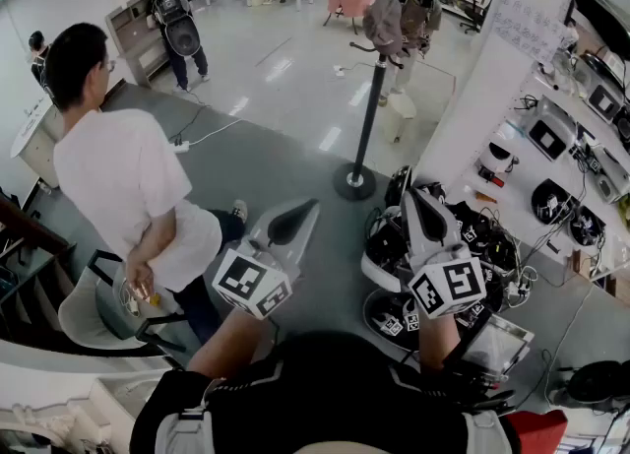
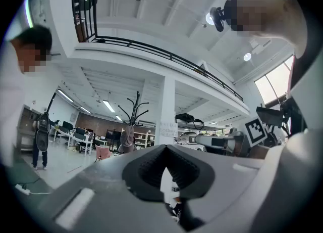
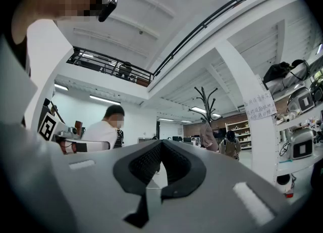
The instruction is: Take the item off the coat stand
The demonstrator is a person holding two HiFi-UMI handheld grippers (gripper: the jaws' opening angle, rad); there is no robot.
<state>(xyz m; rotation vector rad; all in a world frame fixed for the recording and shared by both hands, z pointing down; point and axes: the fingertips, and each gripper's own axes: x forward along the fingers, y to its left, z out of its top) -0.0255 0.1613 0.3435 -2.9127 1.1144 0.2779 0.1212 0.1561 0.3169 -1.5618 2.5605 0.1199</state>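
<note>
My left gripper [image 1: 307, 210] and right gripper [image 1: 413, 201] are both empty, jaws pressed together at the tips, held low and well apart from the coat stand [image 1: 371, 107]. The grey cloth item [image 1: 384, 24] hangs near the stand's top; I can't tell what it is. Open floor lies between us. A person in a white shirt [image 1: 128, 186] stands to my left, and a tangle of cables and gear [image 1: 472, 235] crowds my right gripper.

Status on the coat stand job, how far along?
Done: nothing. The item hangs on the coat stand, across the floor. In hand: nothing; left gripper and right gripper are shut, empty. Left: walk over, grasp, lift it off.
</note>
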